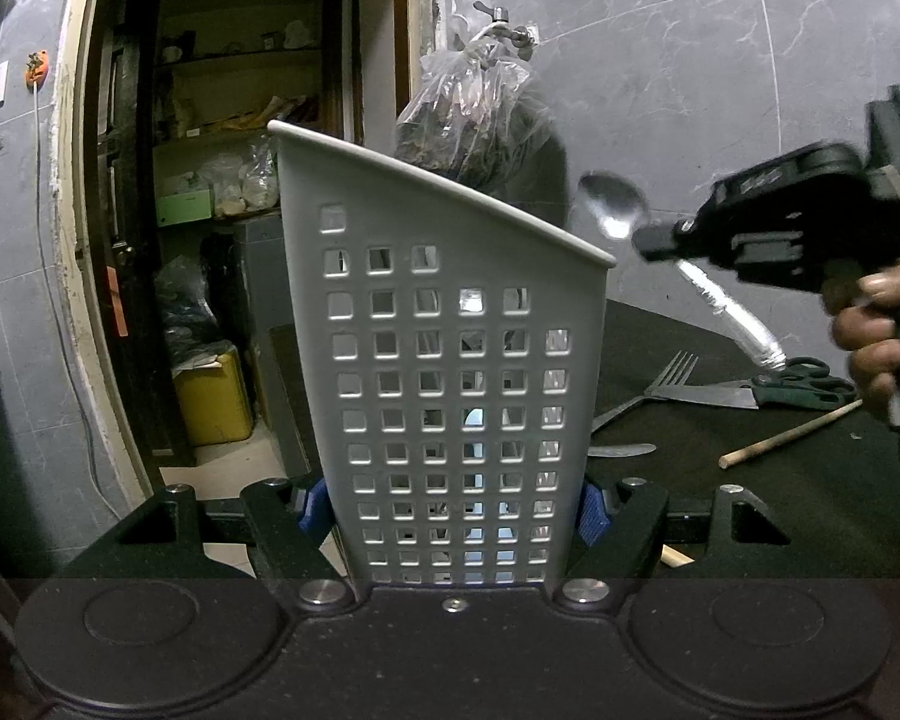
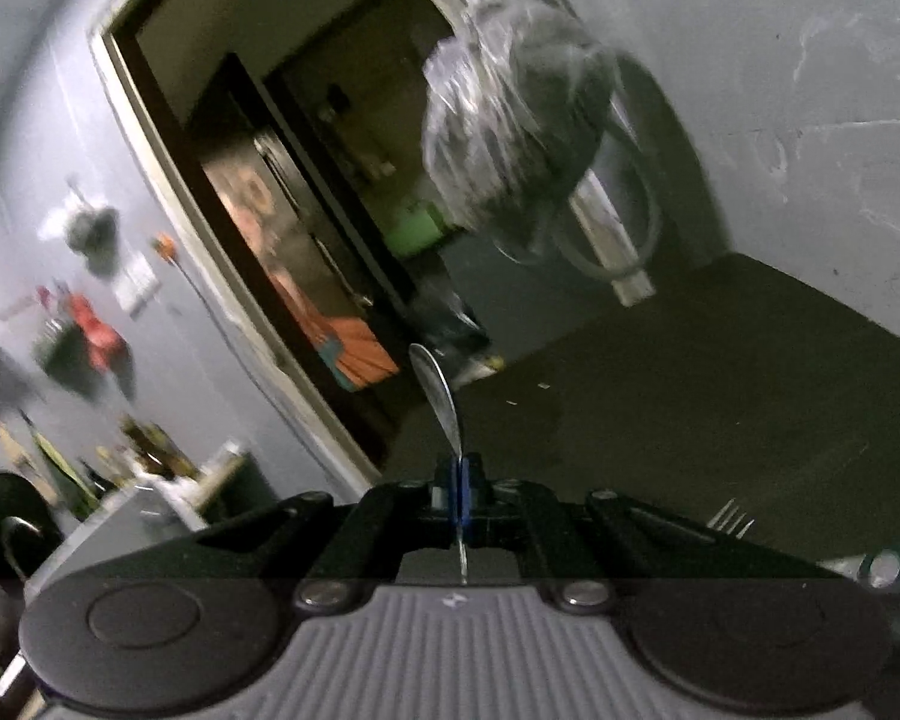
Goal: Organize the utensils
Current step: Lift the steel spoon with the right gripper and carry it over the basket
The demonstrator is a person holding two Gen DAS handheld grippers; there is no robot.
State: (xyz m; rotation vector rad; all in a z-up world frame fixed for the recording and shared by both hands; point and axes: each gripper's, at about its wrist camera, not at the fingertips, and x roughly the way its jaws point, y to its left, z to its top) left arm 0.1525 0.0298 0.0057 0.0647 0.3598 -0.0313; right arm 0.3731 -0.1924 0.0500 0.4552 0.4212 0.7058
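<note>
Grey marble-look wall behind my dark table (image 1: 660, 330). My left gripper (image 1: 450, 510) clamps the white perforated plastic holder (image 1: 450, 330); my right gripper (image 2: 462, 492), beside its slanted rim, pinches a shiny spoon (image 1: 615, 210), open air around.

holder (image 1: 450, 324): grey plastic, square holes, slanted rim, upright, near centre
spoon (image 1: 615, 210): steel, raised, bowl up, just right of holder rim
fork (image 1: 666, 384): flat on dark table, far right, w/ scissors (image 1: 780, 390)
</note>
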